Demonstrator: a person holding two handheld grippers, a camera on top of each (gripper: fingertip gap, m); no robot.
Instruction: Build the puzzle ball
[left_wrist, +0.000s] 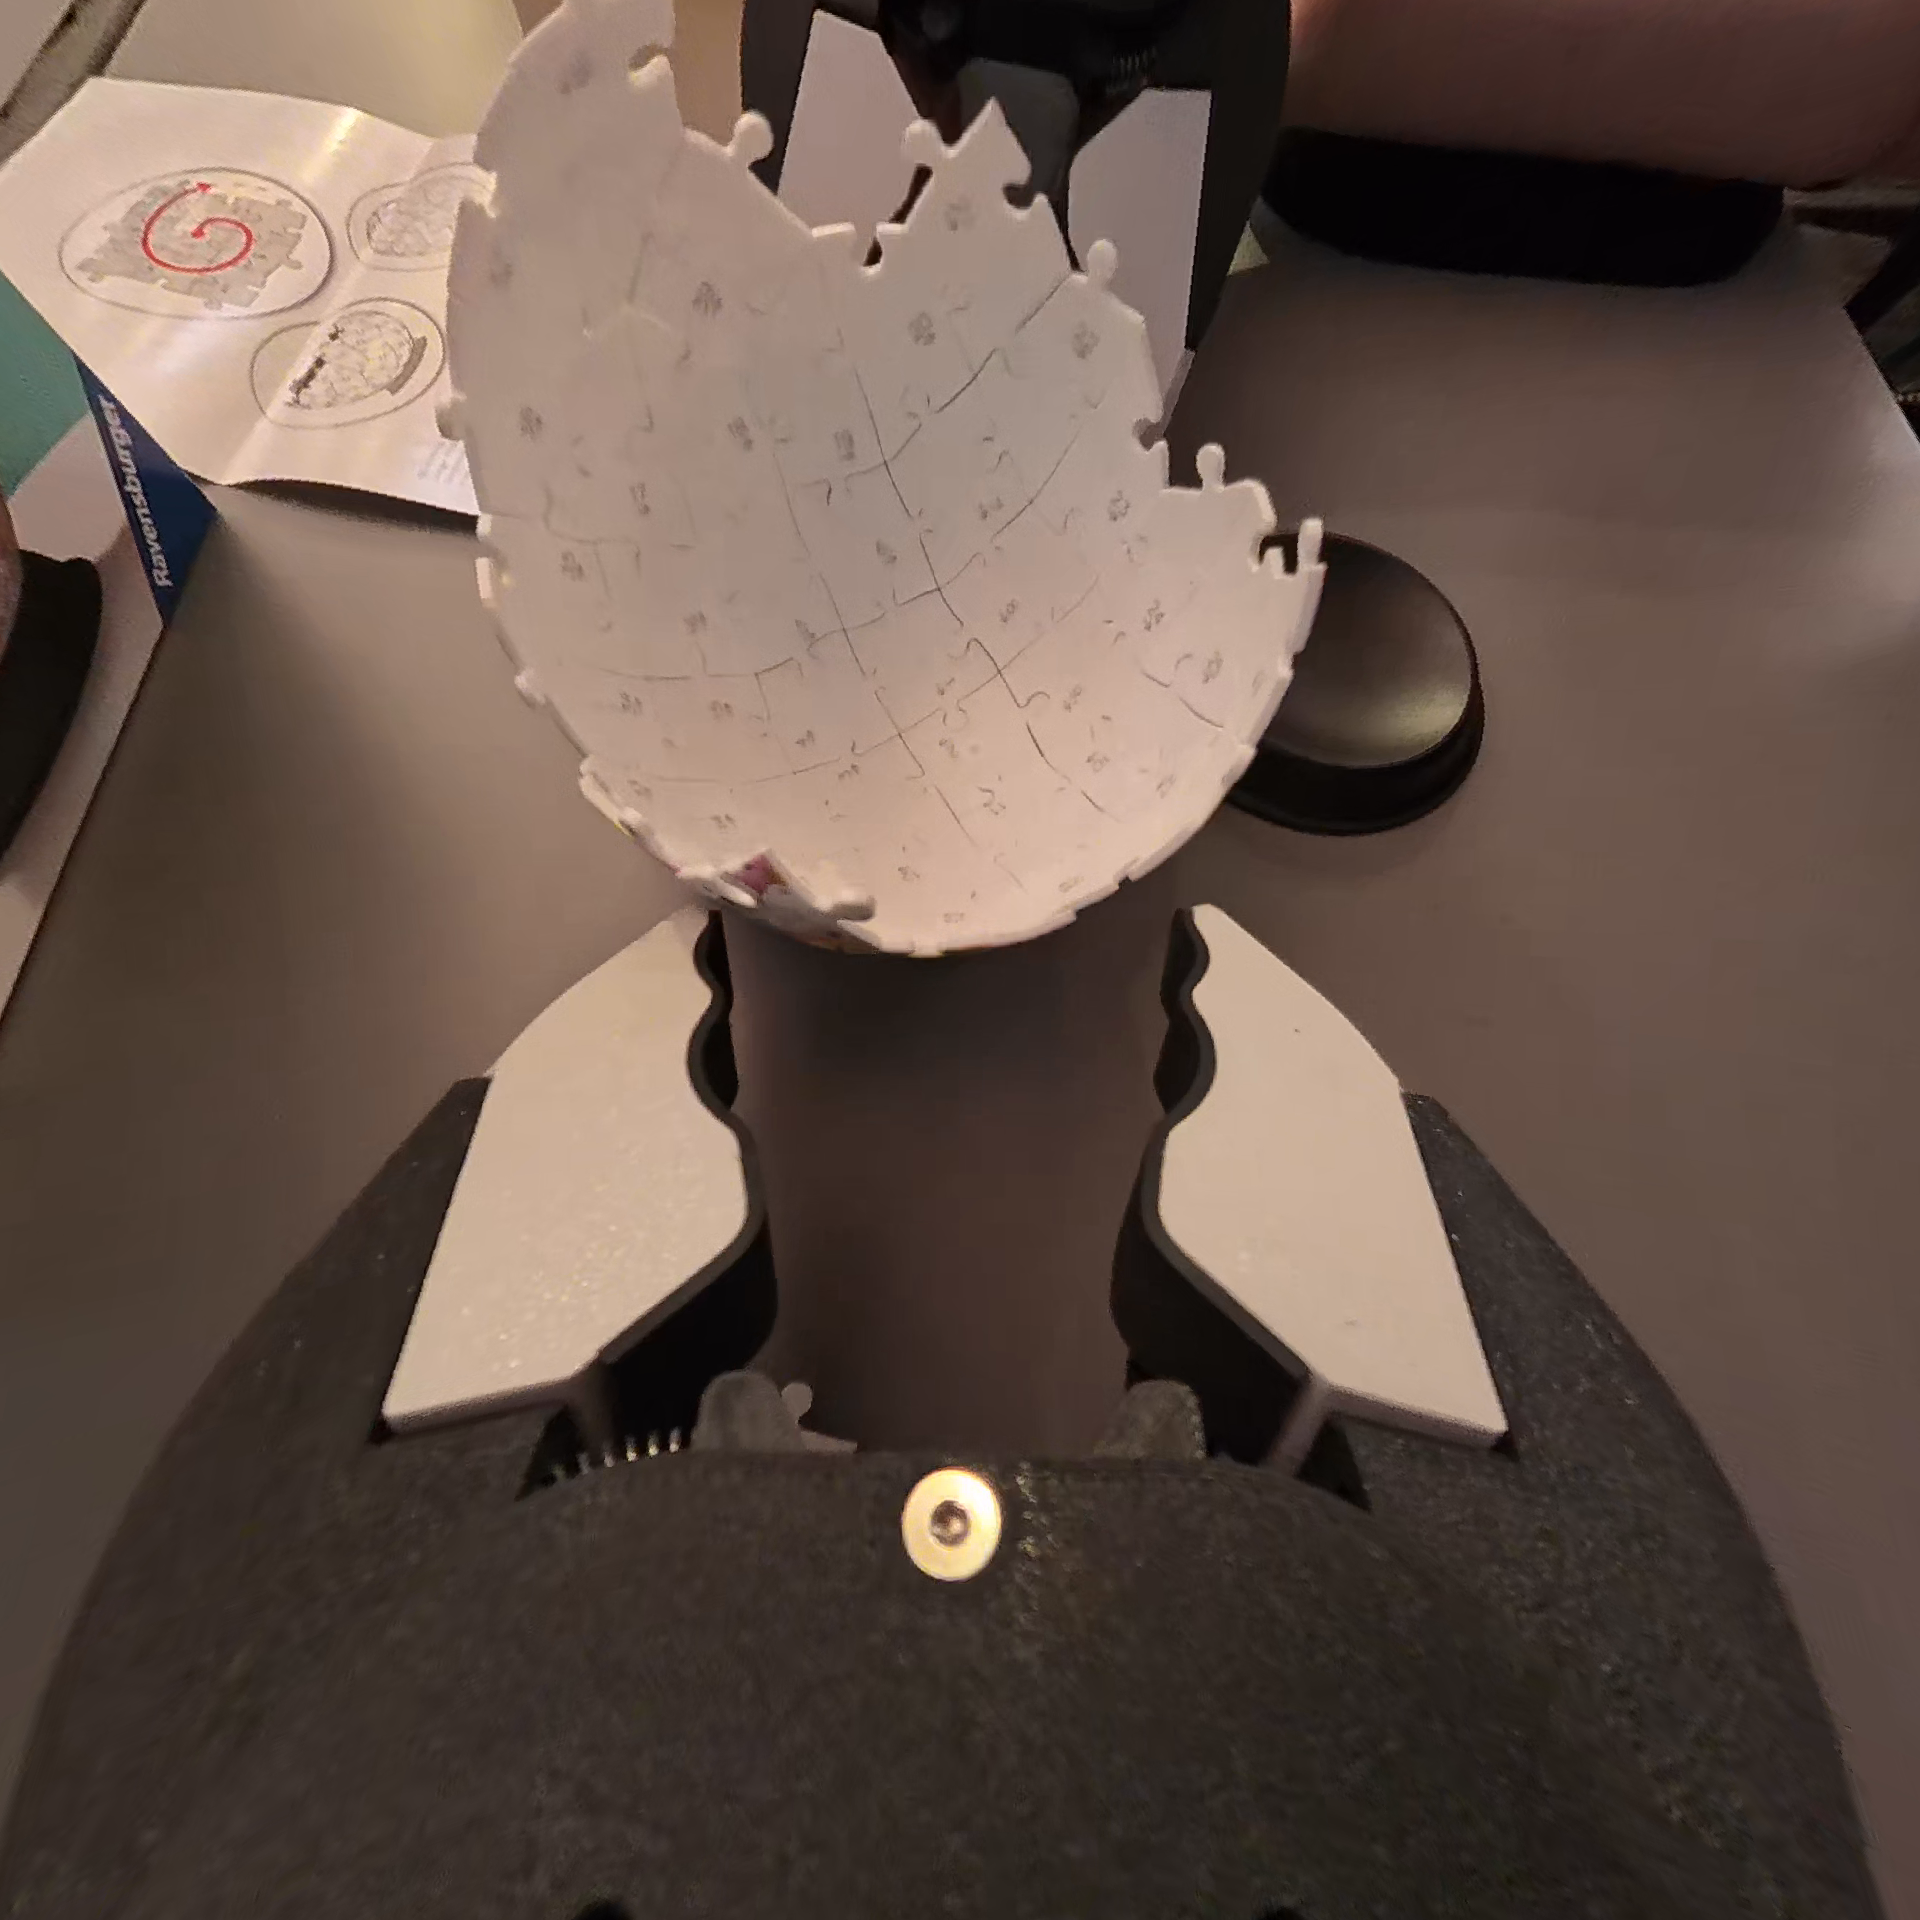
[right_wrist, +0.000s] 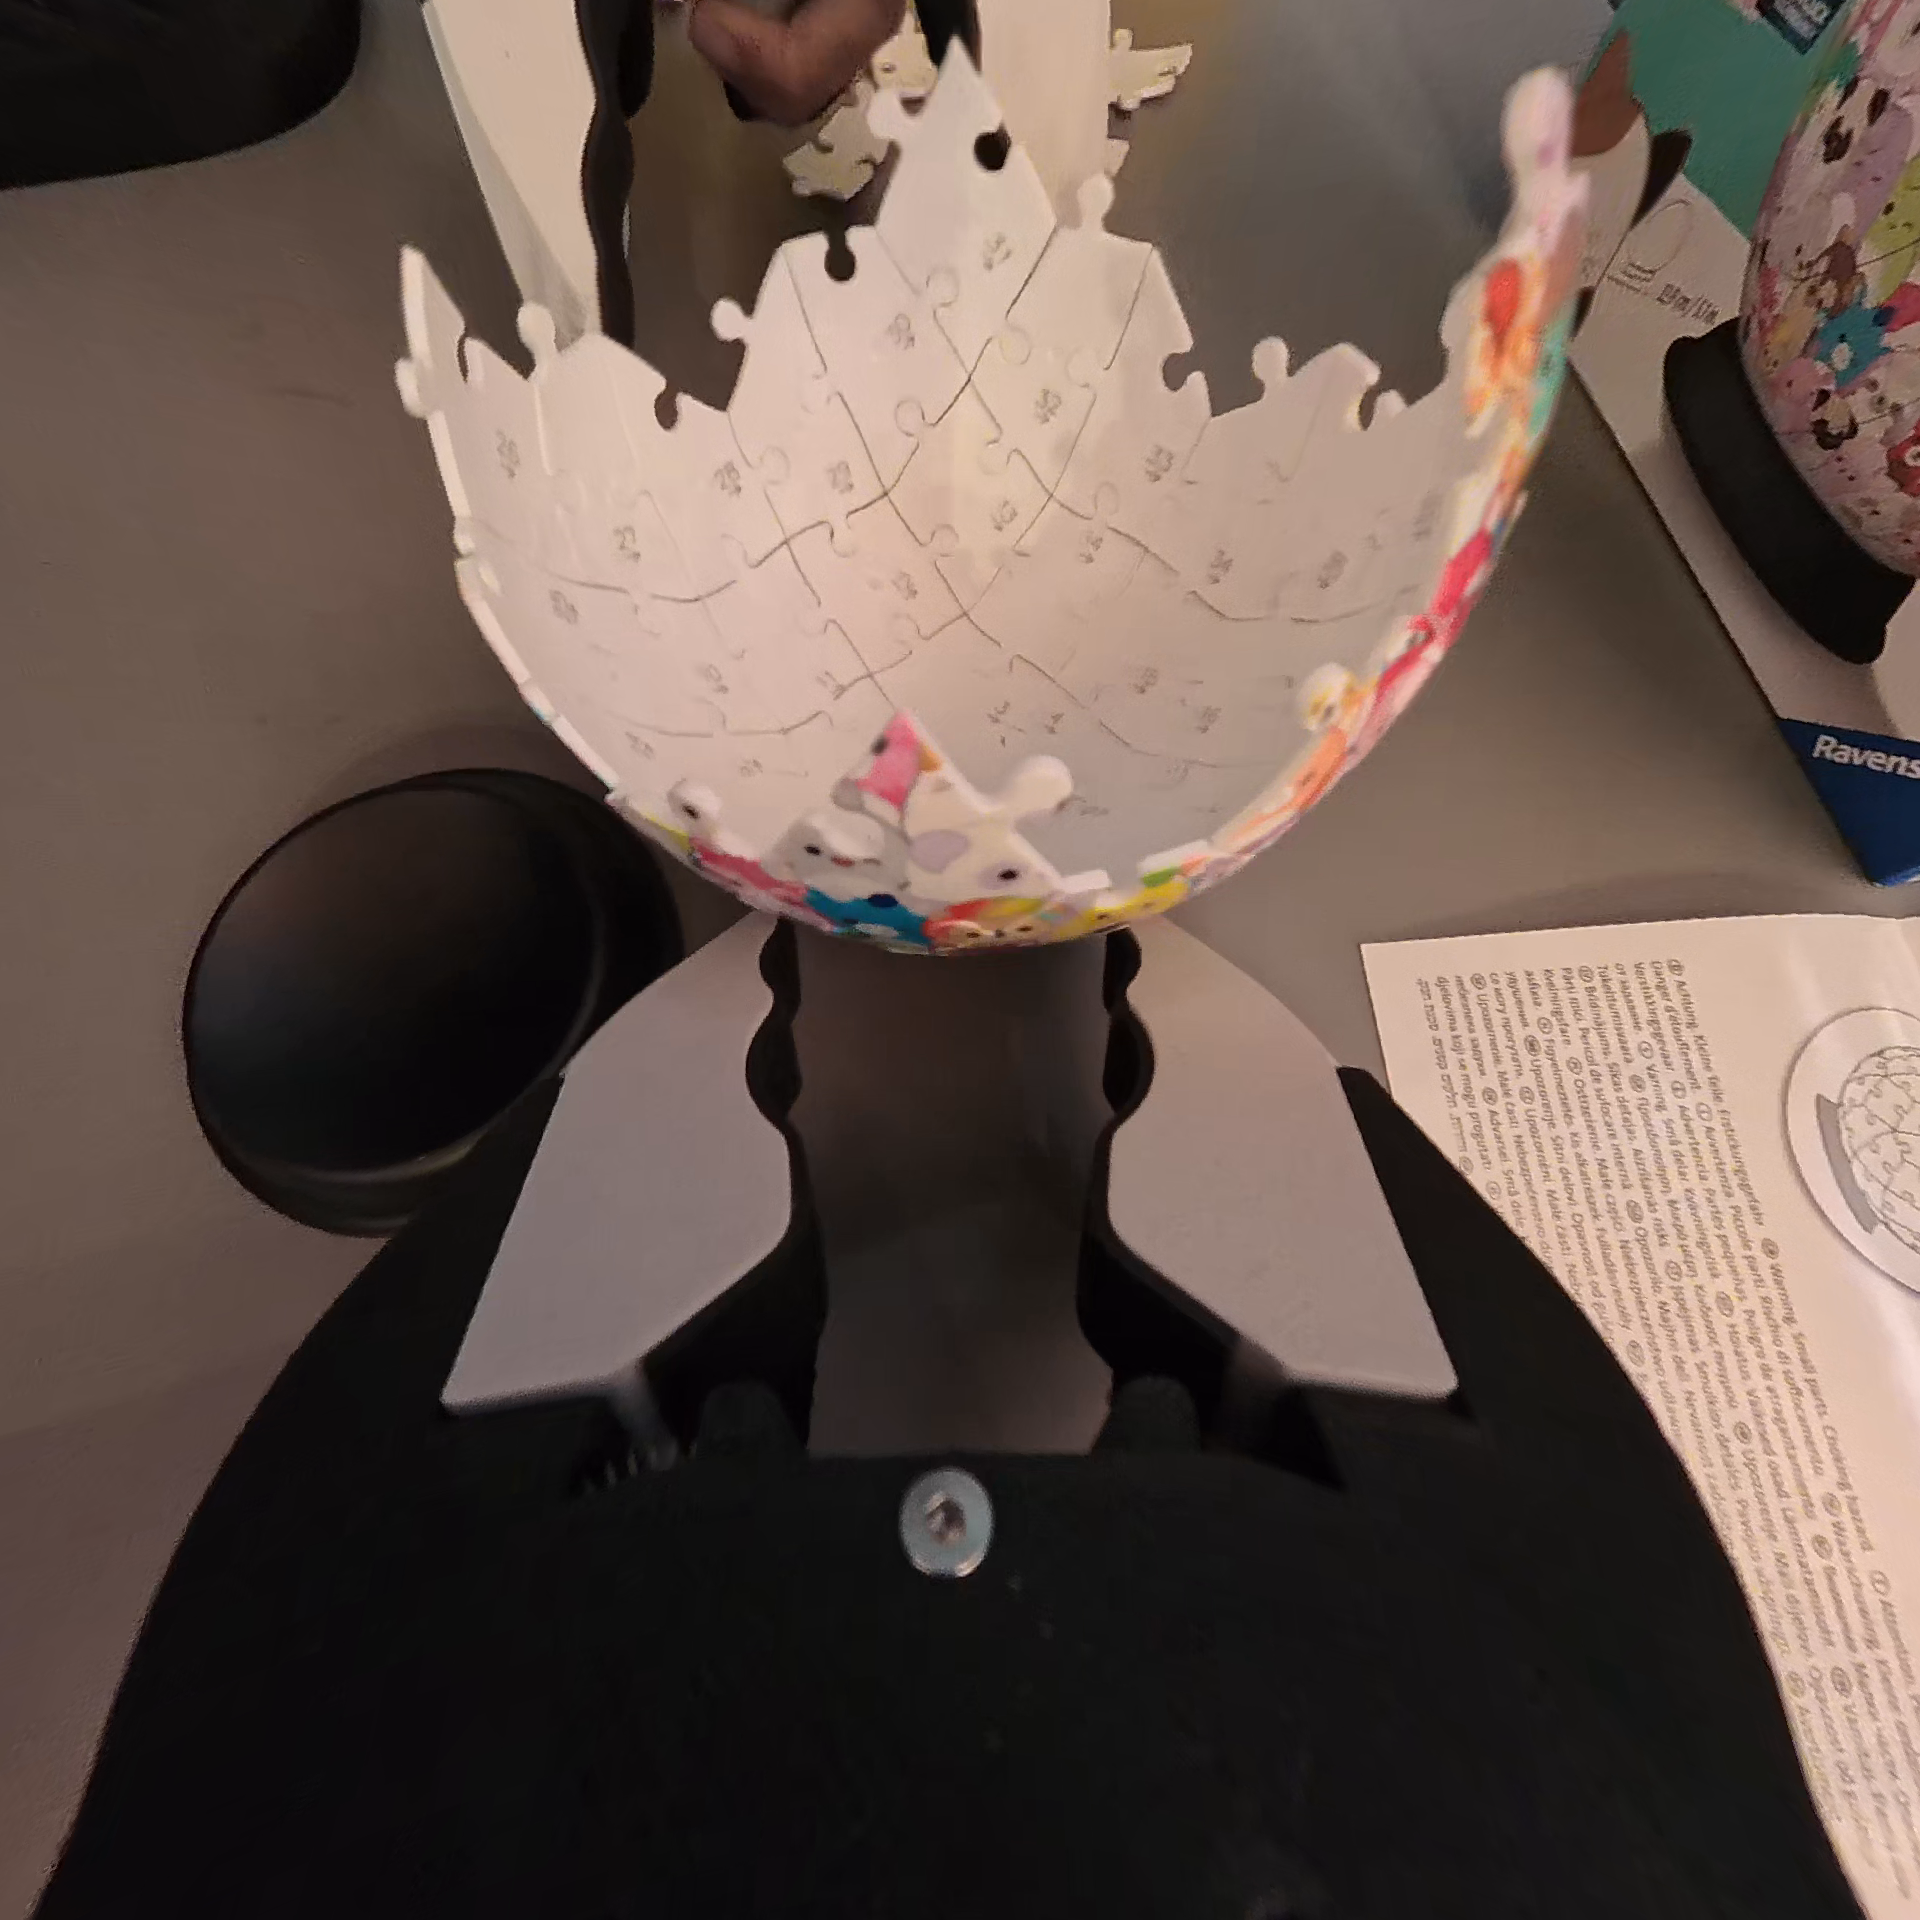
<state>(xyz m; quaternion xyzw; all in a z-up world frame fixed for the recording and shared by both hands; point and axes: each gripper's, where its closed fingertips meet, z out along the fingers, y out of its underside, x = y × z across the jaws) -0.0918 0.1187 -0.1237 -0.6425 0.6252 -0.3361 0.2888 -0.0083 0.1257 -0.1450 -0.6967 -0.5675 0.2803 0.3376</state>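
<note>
In the left wrist view, the half-built puzzle ball (left_wrist: 883, 582), a curved white shell with jagged tabbed edges, sits just ahead of the released left gripper (left_wrist: 945, 935). A round black stand (left_wrist: 1382, 686) lies behind the shell and a paper instruction sheet (left_wrist: 208, 260) to its left.

In the right wrist view, the right gripper (right_wrist: 945, 945) gapes, released, beneath the shell's colourful glossy outside; the stand is left of the shell, a printed box (right_wrist: 1787, 436) to its right.

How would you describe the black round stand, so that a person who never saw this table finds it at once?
On the grey table, look beside the half-built puzzle ball. The black round stand lies there, apart from the printed instruction sheet. It alone is plain, dark and disc-shaped with a shallow dished top.
</note>
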